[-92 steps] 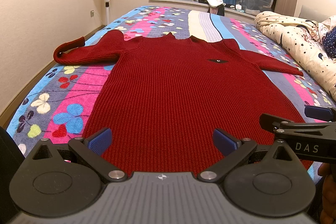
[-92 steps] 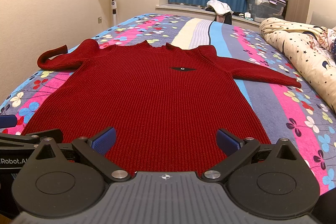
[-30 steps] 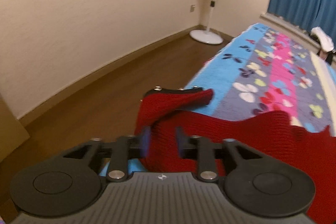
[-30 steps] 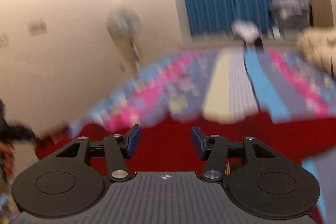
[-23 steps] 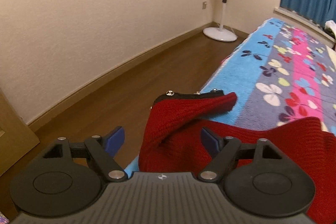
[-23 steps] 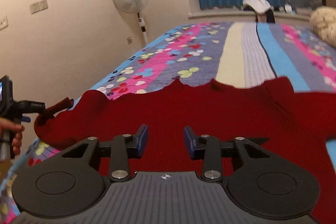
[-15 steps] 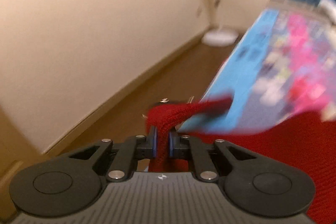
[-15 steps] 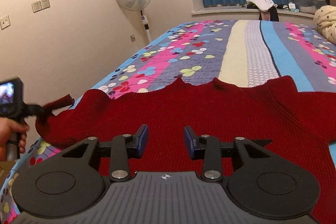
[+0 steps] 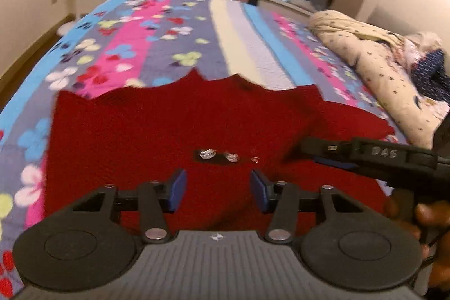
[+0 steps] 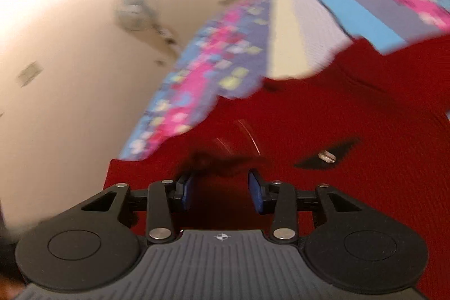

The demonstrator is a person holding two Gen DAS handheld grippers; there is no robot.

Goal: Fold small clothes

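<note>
Left wrist view: one red sweater (image 9: 168,131) on the bed (image 9: 157,27), two hand-held grippers, left (image 9: 218,190) and right (image 10: 222,191), both parted, gripping nothing.

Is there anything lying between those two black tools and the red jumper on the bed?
Nothing visible does. The left tool and the right tool hang open directly over the dark red knitted sweater, spread on the flowered bedspread; the rolled cream duvet lies well aside.

Warm, dim indoor light; both fisheye views bend at the edges, the right wrist view heavily motion-blurred.
</note>
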